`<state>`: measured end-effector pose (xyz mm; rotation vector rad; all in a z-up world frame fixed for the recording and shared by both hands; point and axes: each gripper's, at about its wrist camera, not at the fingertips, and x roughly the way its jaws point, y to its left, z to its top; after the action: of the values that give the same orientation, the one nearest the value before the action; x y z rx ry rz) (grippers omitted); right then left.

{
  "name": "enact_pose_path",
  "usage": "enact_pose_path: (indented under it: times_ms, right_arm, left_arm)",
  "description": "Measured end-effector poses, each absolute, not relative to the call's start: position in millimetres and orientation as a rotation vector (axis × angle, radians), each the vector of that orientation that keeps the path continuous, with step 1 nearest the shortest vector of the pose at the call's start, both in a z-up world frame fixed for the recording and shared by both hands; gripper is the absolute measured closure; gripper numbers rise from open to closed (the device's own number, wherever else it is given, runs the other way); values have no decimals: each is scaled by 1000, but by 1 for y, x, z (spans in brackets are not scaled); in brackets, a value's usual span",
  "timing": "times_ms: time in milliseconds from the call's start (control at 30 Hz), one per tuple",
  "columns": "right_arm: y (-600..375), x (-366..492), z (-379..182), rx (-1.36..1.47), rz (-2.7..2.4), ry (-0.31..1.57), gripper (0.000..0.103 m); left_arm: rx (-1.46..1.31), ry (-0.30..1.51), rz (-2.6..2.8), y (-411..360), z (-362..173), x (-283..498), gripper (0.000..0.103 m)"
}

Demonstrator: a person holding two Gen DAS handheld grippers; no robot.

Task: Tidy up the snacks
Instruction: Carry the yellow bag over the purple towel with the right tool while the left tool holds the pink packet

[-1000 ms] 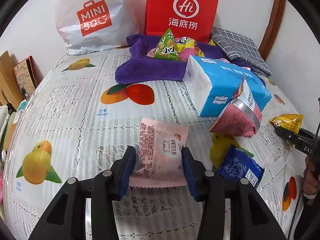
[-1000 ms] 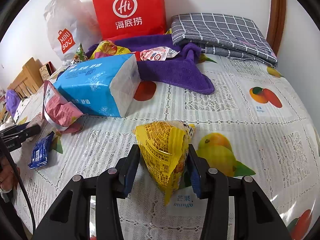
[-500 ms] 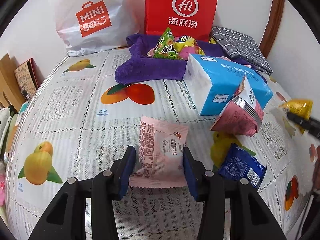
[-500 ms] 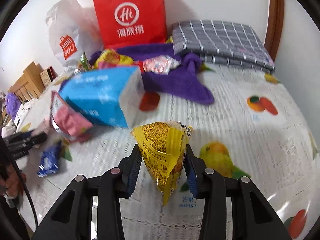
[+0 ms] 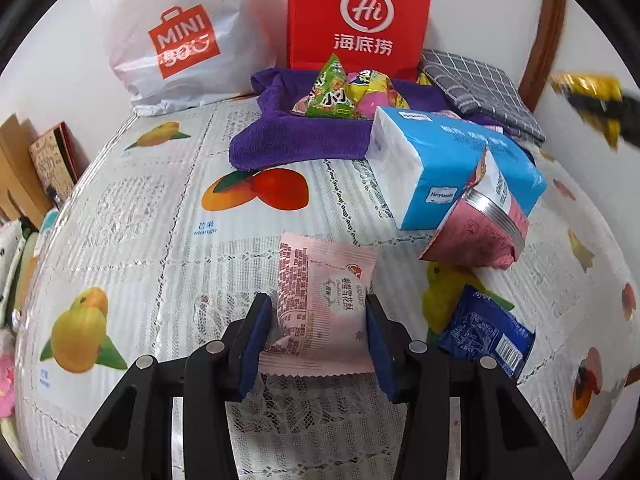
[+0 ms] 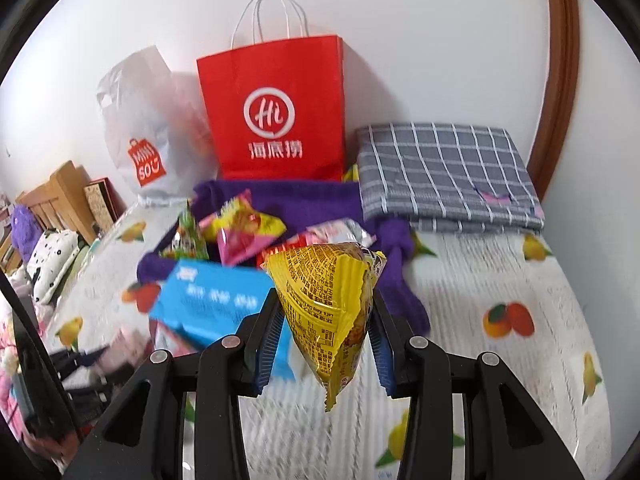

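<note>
A pink snack packet [image 5: 324,300] lies flat on the fruit-print tablecloth [image 5: 160,220], and my left gripper [image 5: 316,308] is shut on its lower half. My right gripper [image 6: 326,320] is shut on a yellow triangular snack packet [image 6: 324,304] and holds it in the air, above the table. In the left wrist view this yellow packet [image 5: 588,88] shows as a blur at the upper right. Beyond it a purple towel [image 6: 304,200] holds several snack packets, among them a green one [image 5: 330,92].
A blue tissue pack [image 5: 452,168] lies right of centre with a pink-red bag [image 5: 476,232] leaning on it and a dark blue packet [image 5: 484,332] nearby. A red paper bag [image 5: 360,20], a white plastic bag [image 5: 180,40] and a folded grey checked cloth [image 6: 444,172] stand along the back wall.
My right gripper has risen with the yellow packet off the tablecloth and moved toward the purple towel. The left gripper has kept still on the pink packet.
</note>
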<state>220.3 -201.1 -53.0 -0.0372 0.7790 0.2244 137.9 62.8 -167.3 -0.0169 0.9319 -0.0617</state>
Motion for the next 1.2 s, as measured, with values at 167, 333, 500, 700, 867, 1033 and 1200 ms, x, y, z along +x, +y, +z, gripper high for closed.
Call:
enact_pose_path:
  times_ms: [167, 333, 500, 700, 867, 1033, 1200]
  right_arm:
    - [-183, 243, -45, -50, 239, 776, 62]
    - [-170, 273, -49, -70, 244, 796, 62]
    - [-160, 308, -58, -79, 252, 825, 62]
    - [-144, 362, -81, -83, 267, 897, 62]
    - [-135, 398, -96, -67, 288, 933, 62]
    - [-124, 425, -124, -103, 296, 1001, 62]
    - [-124, 435, -148, -108, 299, 1076, 62]
  left_arm:
    - [-90, 957, -74, 80, -162, 144, 60]
    - [-156, 959, -28, 109, -153, 151, 60]
    - [-199, 958, 1, 126, -146, 155, 60]
    - [-195, 942, 47, 137, -136, 167, 60]
    - [-202, 927, 55, 140, -129, 178, 60]
    - [-182, 923, 57, 139, -128, 188, 60]
    - [-184, 914, 34, 136, -128, 200, 60]
